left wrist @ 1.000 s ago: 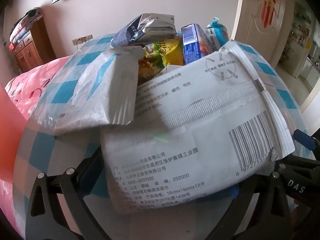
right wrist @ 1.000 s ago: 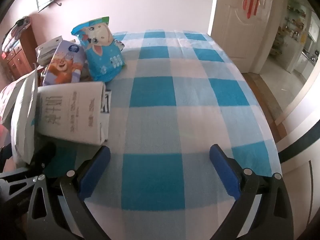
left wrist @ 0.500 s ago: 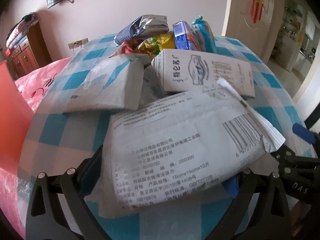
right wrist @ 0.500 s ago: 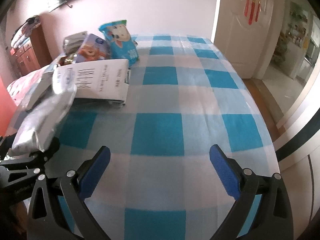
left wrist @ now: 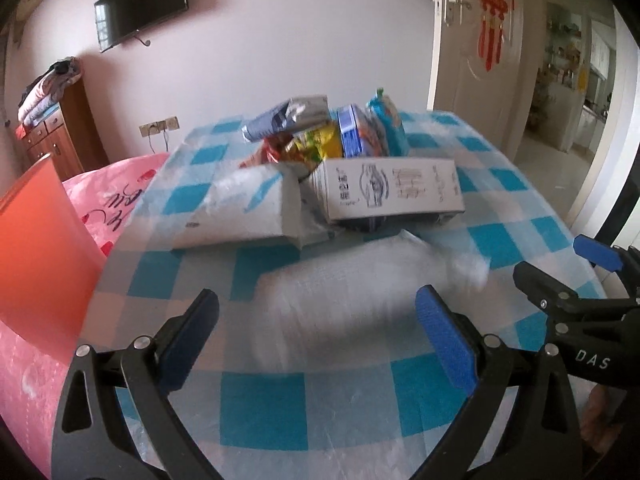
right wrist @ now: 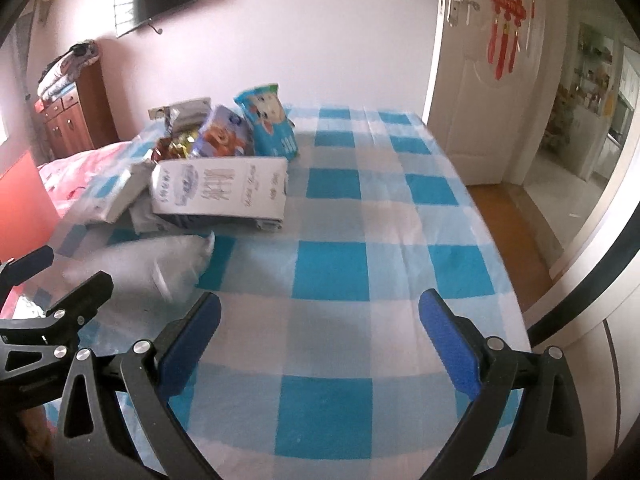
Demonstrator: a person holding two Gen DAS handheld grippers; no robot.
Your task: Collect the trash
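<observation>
A white wipes packet (left wrist: 360,300), blurred by motion, lies on the blue-checked tablecloth (left wrist: 304,412) just ahead of my left gripper (left wrist: 316,340), which is open and apart from it. The packet also shows in the right wrist view (right wrist: 140,268). Behind it lies a pile of trash: a white carton (left wrist: 392,188), a white-blue packet (left wrist: 240,212), and snack bags (left wrist: 312,144). My right gripper (right wrist: 320,344) is open and empty over bare cloth, to the right of the left gripper (right wrist: 56,300).
An orange-red bin (left wrist: 36,248) stands at the table's left edge, beside pink bedding (left wrist: 116,192). A wooden cabinet (left wrist: 60,136) stands at the back left. An open door (right wrist: 480,80) and the floor lie to the right of the table.
My left gripper has opened and let go of the white packet, which dropped onto the cloth. Both grippers have pulled back from the pile.
</observation>
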